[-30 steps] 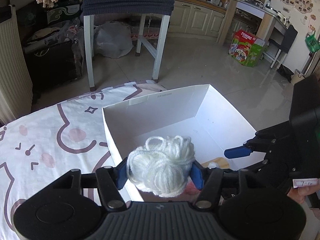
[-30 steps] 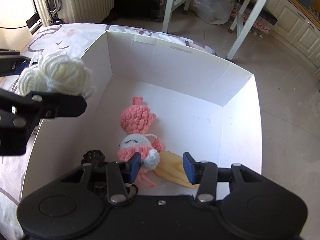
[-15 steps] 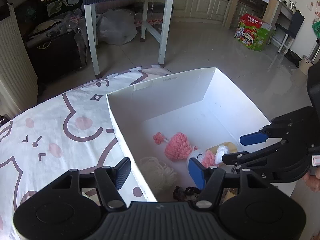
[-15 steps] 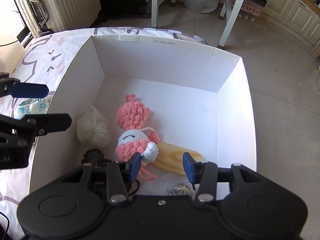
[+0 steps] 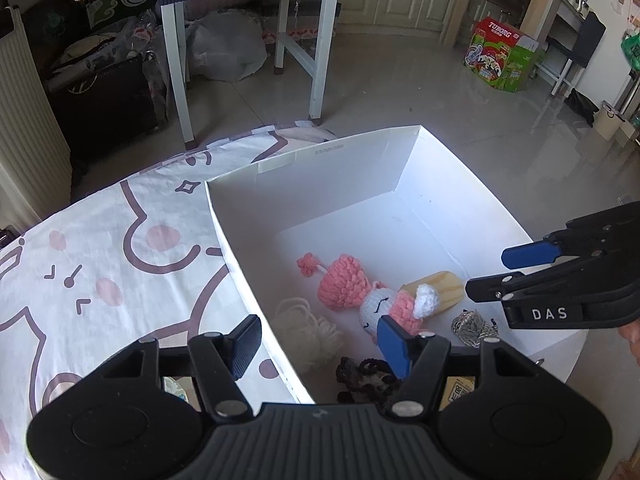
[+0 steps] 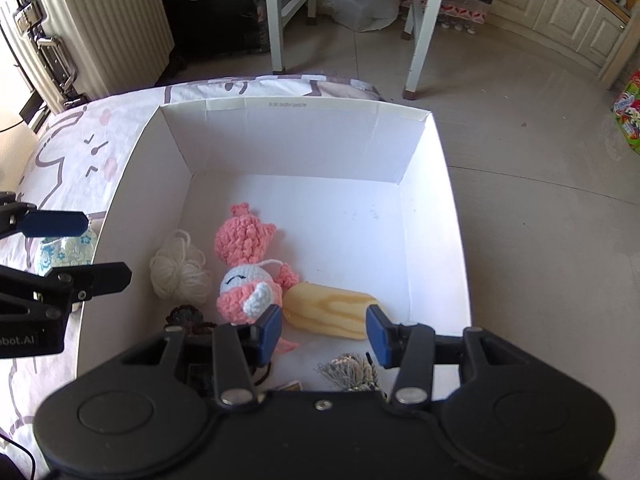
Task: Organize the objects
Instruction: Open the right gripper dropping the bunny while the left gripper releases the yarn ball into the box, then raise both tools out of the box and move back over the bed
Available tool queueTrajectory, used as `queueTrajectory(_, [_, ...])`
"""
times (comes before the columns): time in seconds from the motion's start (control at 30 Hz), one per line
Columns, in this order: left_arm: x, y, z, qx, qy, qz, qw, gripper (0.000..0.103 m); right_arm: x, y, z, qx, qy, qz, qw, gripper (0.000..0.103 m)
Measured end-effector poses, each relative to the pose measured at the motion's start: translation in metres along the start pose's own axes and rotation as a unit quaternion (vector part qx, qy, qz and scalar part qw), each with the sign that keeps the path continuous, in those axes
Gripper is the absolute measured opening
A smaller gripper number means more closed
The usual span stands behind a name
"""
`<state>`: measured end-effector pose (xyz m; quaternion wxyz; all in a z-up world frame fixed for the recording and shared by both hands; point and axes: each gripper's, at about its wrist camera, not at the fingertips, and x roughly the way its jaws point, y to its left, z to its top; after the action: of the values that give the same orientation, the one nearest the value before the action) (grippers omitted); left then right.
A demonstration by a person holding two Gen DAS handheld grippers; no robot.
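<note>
A white cardboard box (image 6: 292, 140) (image 5: 320, 176) stands open on the printed tablecloth. Inside it lie a white yarn ball (image 6: 180, 272) (image 5: 308, 332), a pink-and-white crochet doll (image 6: 244, 264) (image 5: 360, 292), a pale yellow wooden piece (image 6: 332, 316) (image 5: 440, 290), a dark brown knitted item (image 5: 364, 376) and a silver tassel (image 5: 472, 326). My left gripper (image 5: 320, 342) (image 6: 84, 250) hangs open and empty, astride the box's left wall. My right gripper (image 6: 324, 332) (image 5: 512, 270) is open and empty above the near end of the box, over the yellow piece.
A floral pouch (image 6: 68, 250) lies on the tablecloth (image 5: 120, 272) just outside the box's left wall, under my left gripper. Beyond the table's rounded edge are tiled floor, white chair legs (image 5: 176, 80), a ribbed suitcase (image 6: 100, 28) and a colourful carton (image 5: 500, 54).
My left gripper let go of the white yarn ball, which now lies in the box by its left wall. My right gripper has lifted and rolled a little above the box.
</note>
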<state>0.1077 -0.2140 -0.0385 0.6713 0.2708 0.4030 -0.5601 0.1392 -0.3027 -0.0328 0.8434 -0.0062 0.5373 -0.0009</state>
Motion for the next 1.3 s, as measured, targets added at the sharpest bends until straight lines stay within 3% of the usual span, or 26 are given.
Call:
queueTrajectory(0.23, [-0.009,-0.005,-0.004,0.002,0.009,-0.005,0.9999,0.071,-0.021,-0.001,-0.008,0.012,-0.014,0.007,1.000,0.052])
queueTrajectory(0.33, [-0.012,-0.007,-0.008,0.006,0.014,-0.002,0.9999,0.078,-0.027,-0.003,-0.013,0.018,-0.018,0.003,1.000,0.056])
queueTrajectory(0.4, [-0.016,-0.006,-0.010,0.006,0.015,0.001,0.9999,0.089,-0.031,-0.004,-0.015,0.021,-0.021,0.001,1.000,0.061])
queueTrajectory(0.53, [-0.022,-0.003,-0.014,0.006,0.011,0.007,0.9999,0.092,-0.039,-0.008,-0.021,0.027,-0.034,-0.002,0.999,0.066])
queueTrajectory(0.6, [-0.025,0.000,-0.016,0.001,0.010,0.010,0.9999,0.095,-0.043,-0.011,-0.024,0.029,-0.042,-0.003,0.999,0.070])
queueTrajectory(0.83, [-0.032,0.010,-0.022,-0.012,0.005,0.019,0.9997,0.102,-0.056,-0.017,-0.038,0.043,-0.069,-0.007,0.997,0.100])
queueTrajectory(1.3, [-0.038,0.023,-0.034,-0.030,-0.002,0.028,0.9992,0.103,-0.066,-0.021,-0.053,0.037,-0.079,-0.012,0.996,0.103])
